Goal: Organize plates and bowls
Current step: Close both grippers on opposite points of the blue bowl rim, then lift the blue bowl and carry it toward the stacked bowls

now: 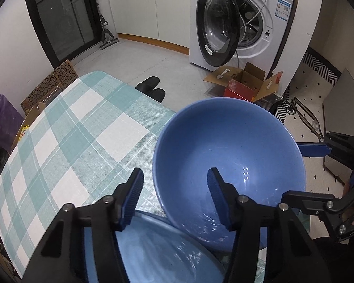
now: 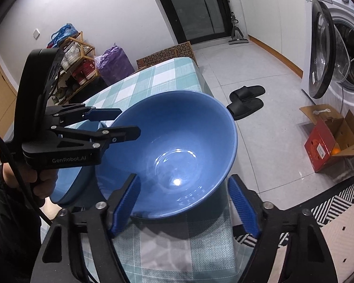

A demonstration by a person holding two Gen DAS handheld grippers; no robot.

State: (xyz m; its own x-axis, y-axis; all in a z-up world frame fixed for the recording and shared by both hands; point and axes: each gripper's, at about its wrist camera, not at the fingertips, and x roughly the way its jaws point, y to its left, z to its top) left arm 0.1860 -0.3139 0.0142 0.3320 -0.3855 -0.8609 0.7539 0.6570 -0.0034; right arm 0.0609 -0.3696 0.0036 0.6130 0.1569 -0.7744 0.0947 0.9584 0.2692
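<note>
Washing machine (image 1: 245, 18): white, door wide open.
Slippers (image 2: 246, 101): black pair, side by side on the floor, near the table.
Cardboard box (image 2: 330, 139): red and brown, flaps open, just beside the washing machine.
Tablecloth (image 1: 66, 127): green and white checks.
Purple bag (image 2: 114, 62): next to the shoe rack (image 2: 75, 61).
Rug (image 2: 342, 200): black and white stripes.

Both grippers angle steeply downward from the near side. The left gripper (image 1: 174, 197) has its blue-padded jaws apart, straddling a rim without pressing it. The right gripper (image 2: 185, 206) likewise has its jaws parted wide, and a bare hand (image 2: 43, 184) clutches the left one's handle.
</note>
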